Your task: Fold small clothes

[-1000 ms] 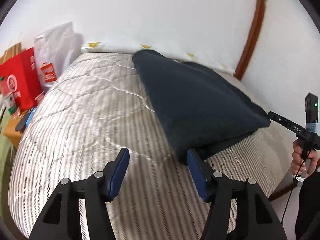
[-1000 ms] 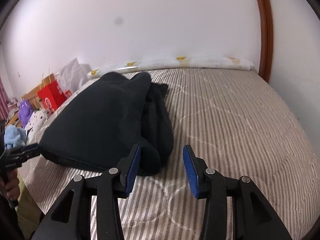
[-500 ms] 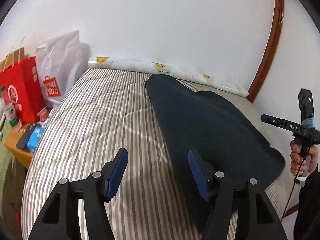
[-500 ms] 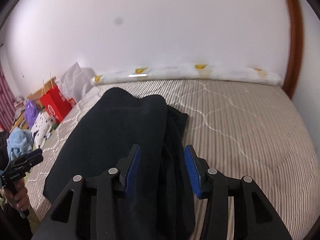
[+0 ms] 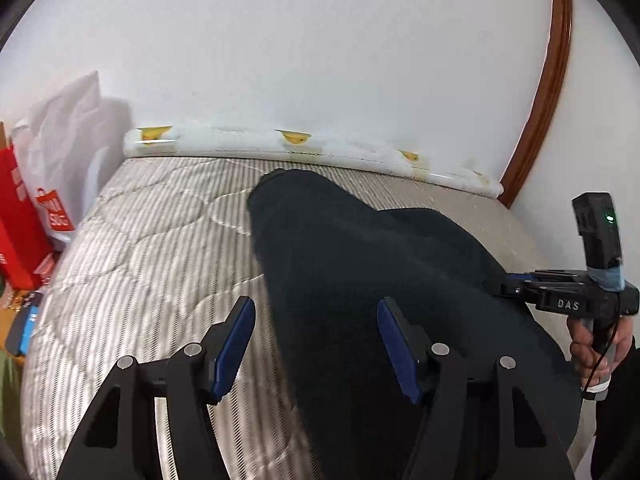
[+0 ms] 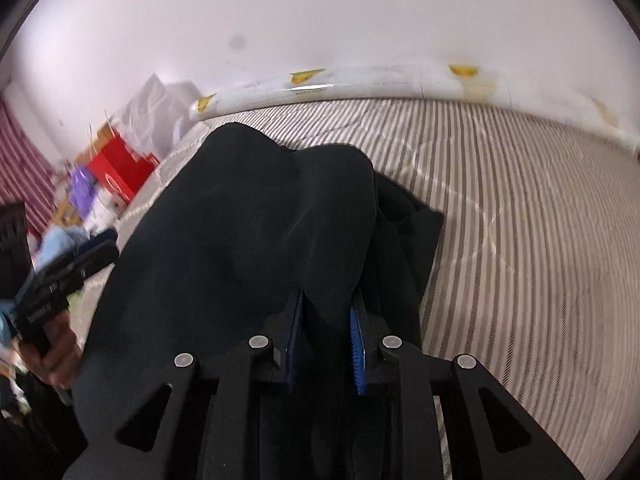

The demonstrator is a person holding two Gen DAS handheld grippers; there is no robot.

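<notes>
A striped mattress (image 5: pixel 152 248) carries the dark garment (image 5: pixel 360 280) — the right gripper (image 6: pixel 326 344) has just been closing and pinches a fold of it; the left gripper (image 5: pixel 316 344) hovers wide over its edge. A shallow pinch could slip — layers would splay

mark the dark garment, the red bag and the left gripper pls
dark garment (image 6: pixel 248 232): right wrist view, top fold.
red bag (image 5: pixel 16 216): left wrist view, front face.
left gripper (image 5: pixel 316 344): left wrist view, between the open jaws.

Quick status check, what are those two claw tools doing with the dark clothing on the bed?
Right gripper just closed, pinching a fold of dark fleece garment. Left gripper open, astride its edge. Striped mattress unobstructed.
</notes>
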